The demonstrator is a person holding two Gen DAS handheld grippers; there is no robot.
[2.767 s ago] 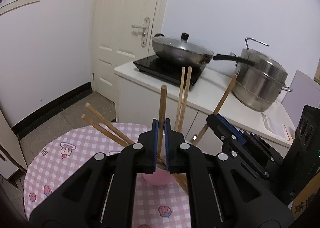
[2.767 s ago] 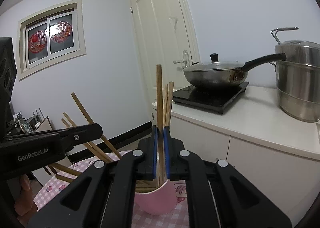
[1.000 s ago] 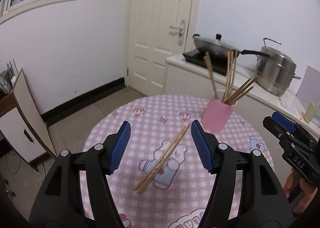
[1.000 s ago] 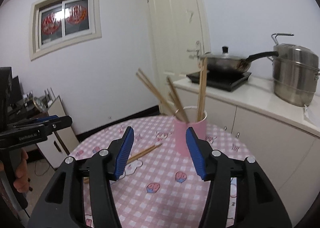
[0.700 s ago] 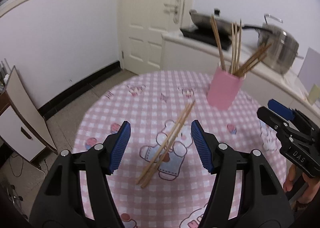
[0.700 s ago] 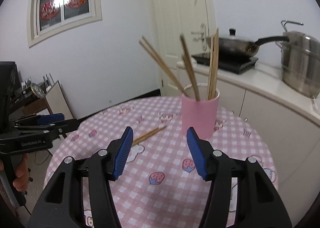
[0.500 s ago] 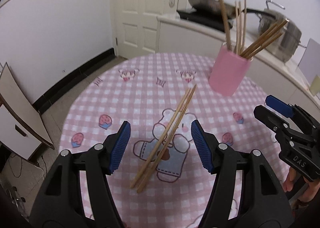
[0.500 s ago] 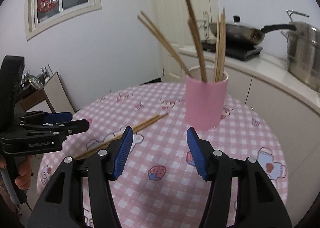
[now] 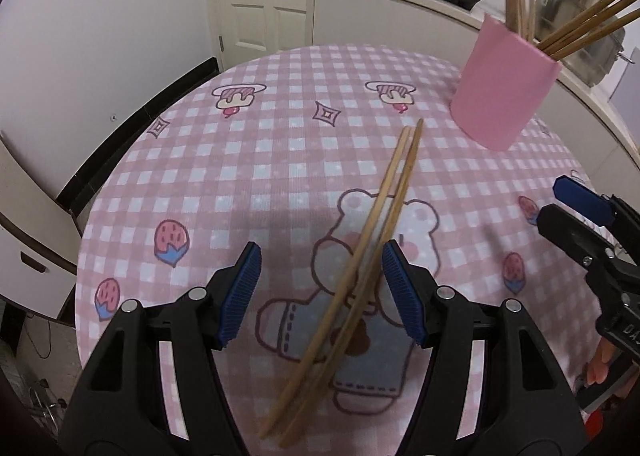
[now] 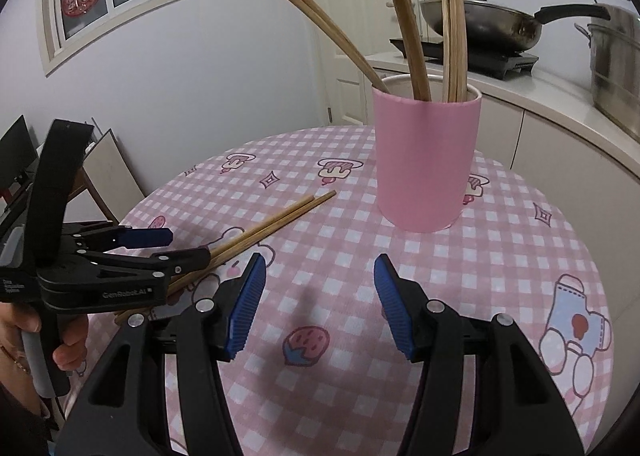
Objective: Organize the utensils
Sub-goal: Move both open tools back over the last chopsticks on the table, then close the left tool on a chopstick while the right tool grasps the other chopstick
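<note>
Two loose wooden chopsticks [image 9: 380,224] lie side by side on the pink checked round table [image 9: 240,160]. My left gripper [image 9: 320,260] is open just above them; they run between its pads [image 9: 396,268], close to the right one, without being pressed. A pink cup [image 9: 504,84] holding several chopsticks stands at the far right. In the right wrist view my right gripper [image 10: 319,268] is open and empty over the table [image 10: 500,264], short of the pink cup [image 10: 428,160]. The loose chopsticks [image 10: 276,222] reach under the left gripper [image 10: 186,246]. The right gripper [image 9: 560,204] shows at the right edge.
Behind the table is a white counter [image 10: 560,96] with a wok [image 10: 492,22] on a hob and a steel pot [image 10: 616,68]. A person's hand [image 10: 68,352] grips the left gripper's handle. The table edge curves near on the left; a door [image 9: 264,16] stands behind.
Each gripper was shut on a chopstick over the cup; both now stand open. Over the last second both sank toward the table, the left coming down over the loose pair.
</note>
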